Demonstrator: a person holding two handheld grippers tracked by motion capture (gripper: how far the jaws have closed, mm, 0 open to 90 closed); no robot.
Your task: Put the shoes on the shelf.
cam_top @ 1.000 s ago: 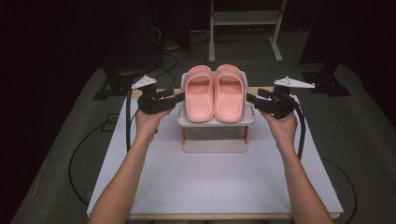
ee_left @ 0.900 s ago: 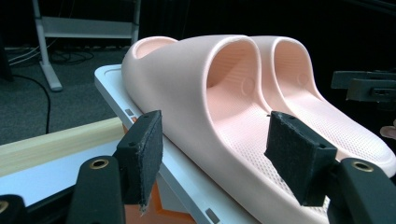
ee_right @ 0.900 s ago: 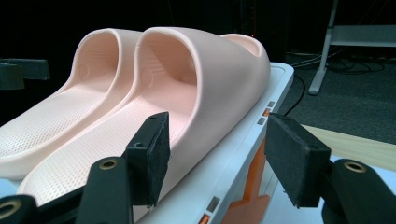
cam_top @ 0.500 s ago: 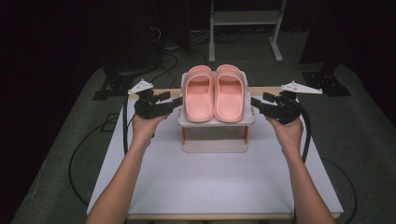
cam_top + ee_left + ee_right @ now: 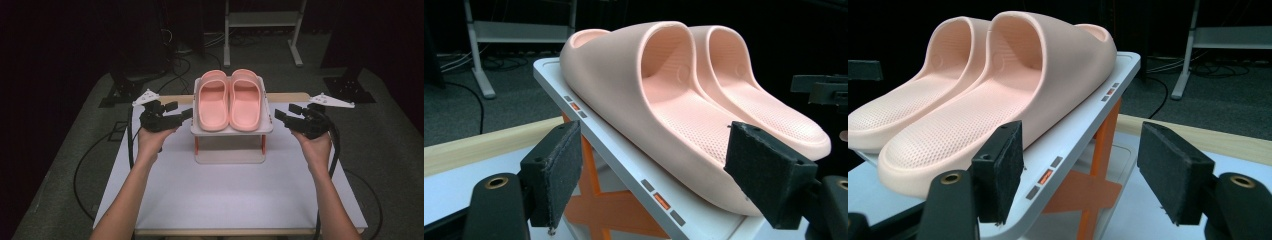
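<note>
High view: my left gripper [image 5: 184, 114] and right gripper [image 5: 278, 115] flank the shoe rack [image 5: 231, 131], both spread, empty. A careless nudge could tip the pink slippers [image 5: 230, 100] off.

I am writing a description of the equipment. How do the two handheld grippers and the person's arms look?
Both the left gripper and right gripper are black, each with a grey three-cornered plate on top and a black cable trailing. Their jaws carry black foam-like pads. The forearms are bare, no sleeves visible.
</note>
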